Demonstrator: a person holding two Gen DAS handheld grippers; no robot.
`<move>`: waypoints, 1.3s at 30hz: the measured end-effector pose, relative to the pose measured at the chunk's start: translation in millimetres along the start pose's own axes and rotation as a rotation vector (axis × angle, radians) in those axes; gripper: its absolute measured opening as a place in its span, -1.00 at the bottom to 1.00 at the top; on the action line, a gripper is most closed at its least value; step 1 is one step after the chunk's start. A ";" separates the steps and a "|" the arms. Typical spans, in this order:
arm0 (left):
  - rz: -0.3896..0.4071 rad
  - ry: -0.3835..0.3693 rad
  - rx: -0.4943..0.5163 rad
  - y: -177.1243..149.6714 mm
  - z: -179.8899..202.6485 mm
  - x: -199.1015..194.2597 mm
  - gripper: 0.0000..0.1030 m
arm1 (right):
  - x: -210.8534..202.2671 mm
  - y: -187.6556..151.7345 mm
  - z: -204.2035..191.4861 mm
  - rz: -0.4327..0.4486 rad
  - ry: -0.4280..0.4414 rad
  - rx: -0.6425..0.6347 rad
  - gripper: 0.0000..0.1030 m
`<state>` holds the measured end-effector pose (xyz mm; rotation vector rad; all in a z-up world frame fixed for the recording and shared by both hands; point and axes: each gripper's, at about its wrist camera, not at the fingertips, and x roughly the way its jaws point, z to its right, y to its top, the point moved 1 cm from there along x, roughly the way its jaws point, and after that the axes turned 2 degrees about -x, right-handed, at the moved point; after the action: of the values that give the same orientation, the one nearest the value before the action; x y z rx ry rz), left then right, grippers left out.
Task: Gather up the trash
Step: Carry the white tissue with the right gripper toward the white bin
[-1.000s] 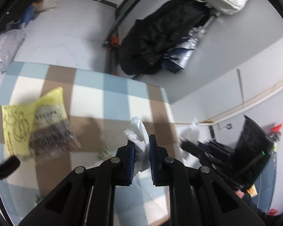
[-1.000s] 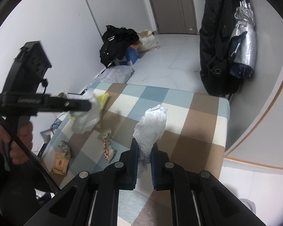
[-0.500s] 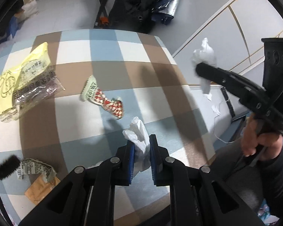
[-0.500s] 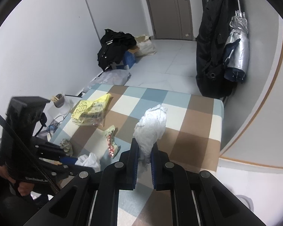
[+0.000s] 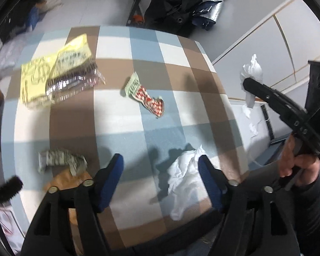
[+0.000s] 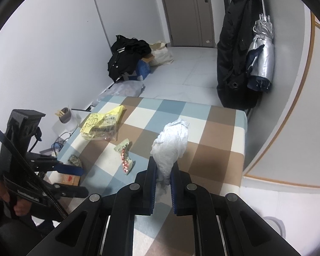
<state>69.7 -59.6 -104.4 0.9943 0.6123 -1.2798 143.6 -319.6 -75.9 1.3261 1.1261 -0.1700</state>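
The left gripper has just been opening: half a second ago its blue pads were pinching a crumpled white tissue, and now the jaws are standing wide apart with that tissue lying loose on the checked tablecloth. The tissue is sitting between the two fingers but well over toward the one on the picture's right, its upper edge just beside that finger's pad; whether it is actually touching the pad is hard to tell. The other pad is standing clear of it, with bare cloth between.

The right gripper is staying nearly closed on a second white tissue, which is bulging up above the pads and hanging a little below them — in the left wrist view this gripper is showing at the right, held off the table's edge by a hand.

Other rubbish is lying farther out on the cloth: a red and white wrapper near the middle, a yellow plastic bag at the far left part, and a crumpled grey-green wrapper resting just beside a flat brown packet near the left gripper's other finger. A black coat and a silver umbrella are hanging against the wall beyond the table.
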 end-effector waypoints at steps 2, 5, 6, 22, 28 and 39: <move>-0.018 -0.031 -0.014 -6.1 1.3 -2.0 0.40 | -1.0 0.3 0.5 0.002 -0.002 0.002 -0.79; -0.048 -0.063 -0.024 -13.4 10.1 -2.7 0.40 | -2.3 0.6 3.1 0.004 -0.008 0.016 -0.79; -0.053 -0.068 -0.022 -13.1 15.0 -0.4 0.40 | -3.1 0.6 5.3 0.005 -0.009 0.026 -0.79; -0.083 0.188 0.085 -21.1 53.3 55.3 0.23 | -20.9 0.4 16.1 0.038 -0.007 0.061 -0.79; -0.077 0.265 0.142 -22.9 61.3 66.1 -0.42 | -25.6 0.7 20.1 0.047 -0.006 0.076 -0.79; -0.026 0.267 0.161 -24.4 59.0 51.6 -0.87 | -36.7 -0.2 30.7 0.066 -0.006 0.118 -0.79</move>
<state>49.2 -136.0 -126.4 1.3077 0.7364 -1.2428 141.8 -362.4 -54.6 1.4647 1.0788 -0.1941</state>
